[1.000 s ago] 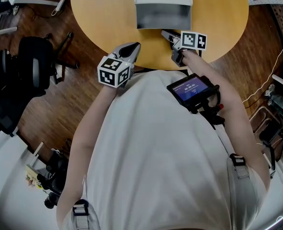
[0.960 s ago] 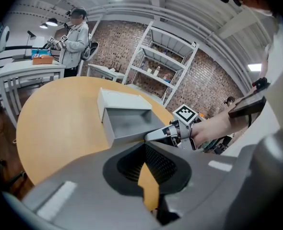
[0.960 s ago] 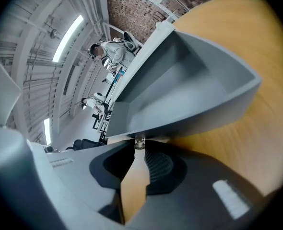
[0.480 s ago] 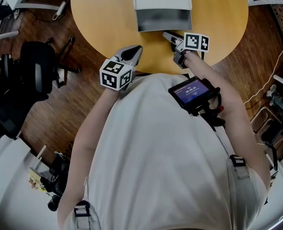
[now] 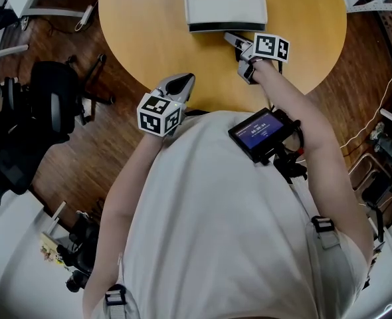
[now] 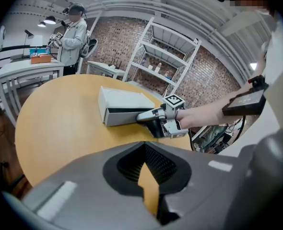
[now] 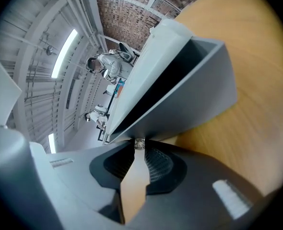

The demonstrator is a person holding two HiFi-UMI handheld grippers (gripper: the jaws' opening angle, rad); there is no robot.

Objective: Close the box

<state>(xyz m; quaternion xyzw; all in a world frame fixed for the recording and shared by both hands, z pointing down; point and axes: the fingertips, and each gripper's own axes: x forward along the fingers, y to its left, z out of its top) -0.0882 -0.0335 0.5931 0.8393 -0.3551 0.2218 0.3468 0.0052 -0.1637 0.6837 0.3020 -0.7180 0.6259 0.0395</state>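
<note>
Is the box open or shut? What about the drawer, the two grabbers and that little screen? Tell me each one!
box: nearly closed, not quite.
drawer: sticking out a little, dark gap showing.
right gripper: shut on the drawer's small knob.
left gripper: shut, empty, away from the box.
screen: lit up.

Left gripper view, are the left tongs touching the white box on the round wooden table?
No, the left tongs stand apart from the white rectangular box, bare wooden table between them; only the right tongs reach it.
</note>
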